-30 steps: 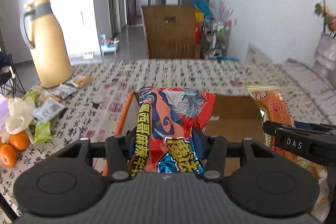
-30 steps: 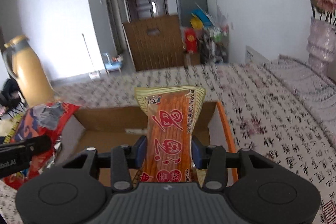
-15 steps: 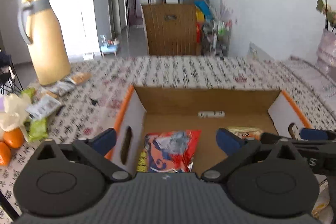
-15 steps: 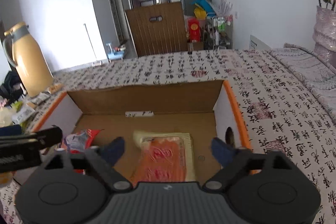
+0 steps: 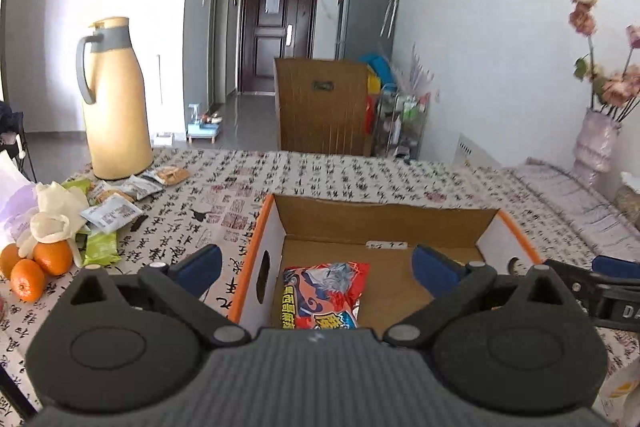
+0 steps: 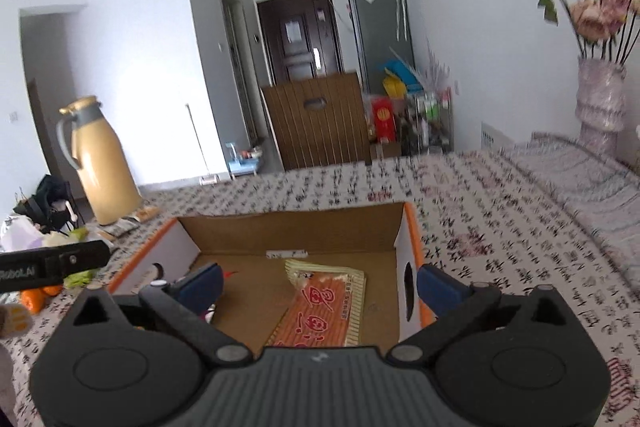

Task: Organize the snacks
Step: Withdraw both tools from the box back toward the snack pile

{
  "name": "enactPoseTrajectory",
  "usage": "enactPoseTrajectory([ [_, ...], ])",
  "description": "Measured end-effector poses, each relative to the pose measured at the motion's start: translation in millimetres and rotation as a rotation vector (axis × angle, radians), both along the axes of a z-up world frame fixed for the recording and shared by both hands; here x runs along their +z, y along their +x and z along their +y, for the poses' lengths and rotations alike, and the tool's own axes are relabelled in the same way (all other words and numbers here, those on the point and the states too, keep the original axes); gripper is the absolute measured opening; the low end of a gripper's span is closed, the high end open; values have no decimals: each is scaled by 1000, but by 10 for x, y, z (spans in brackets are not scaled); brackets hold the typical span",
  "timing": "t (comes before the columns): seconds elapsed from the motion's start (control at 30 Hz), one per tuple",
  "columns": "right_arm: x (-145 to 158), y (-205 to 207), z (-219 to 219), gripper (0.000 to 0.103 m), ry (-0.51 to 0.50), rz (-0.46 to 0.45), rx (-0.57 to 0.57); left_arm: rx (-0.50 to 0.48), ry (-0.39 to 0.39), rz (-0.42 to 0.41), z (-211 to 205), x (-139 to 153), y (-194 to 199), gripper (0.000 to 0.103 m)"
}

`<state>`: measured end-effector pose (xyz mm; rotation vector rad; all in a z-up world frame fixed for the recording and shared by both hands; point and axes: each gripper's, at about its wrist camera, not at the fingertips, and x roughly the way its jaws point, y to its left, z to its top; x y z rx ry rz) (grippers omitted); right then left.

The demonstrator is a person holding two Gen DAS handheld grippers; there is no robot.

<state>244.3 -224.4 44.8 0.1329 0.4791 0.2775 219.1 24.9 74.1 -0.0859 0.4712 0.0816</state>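
Observation:
A cardboard box with orange edges sits open on the patterned tablecloth. A red and blue snack packet lies flat in its left part. Just short of that packet, my left gripper is open and holds nothing. An orange snack packet lies flat in the box's right part. My right gripper hangs above the near end of that packet, its jaws opening, wide apart and clear of it. Each gripper's side shows at the edge of the other's view.
Loose snack packets and oranges lie at the left by a tall beige thermos jug. A vase of flowers stands at the far right. A wooden chair back rises behind the table.
Both grippers let go of their packets, which dropped flat into the box. Both jaws opened wide and both grippers drew back and slightly up from the box.

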Motion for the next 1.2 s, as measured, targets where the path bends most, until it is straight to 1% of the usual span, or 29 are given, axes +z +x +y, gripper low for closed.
enactPoseTrajectory([
  [0.17,100,-474,-121,103,-2,-86,8,-21,20,-64,-18,78,-395,103],
  [0.33,95,-924,-233,103,-14,-138,22,-51,24,-102,-41,67,-789,103],
  [0.5,-22,-1275,-275,103,-16,-141,29,-89,35,-123,-45,-25,-1132,103],
  [0.63,-159,-1528,-264,103,-32,-138,35,-102,60,-132,-71,-142,-1376,103],
  [0.7,-225,-1624,-258,103,-35,-135,36,-108,62,-128,-77,-212,-1478,103],
  [0.83,-386,-1818,-235,103,-47,-138,17,-106,22,-107,-29,-387,-1648,103],
  [0.93,-482,-1950,-191,103,-76,-144,17,-100,20,-91,-20,-507,-1750,103],
  [1.0,-528,-1993,-189,103,-78,-126,19,-94,9,-75,-6,-583,-1816,103],
  [1.17,-656,-2078,-210,103,-88,-73,11,-62,-53,-25,48,-795,-1910,103],
  [1.2,-676,-2083,-219,103,-90,-60,7,-64,-51,-13,51,-825,-1911,103],
])
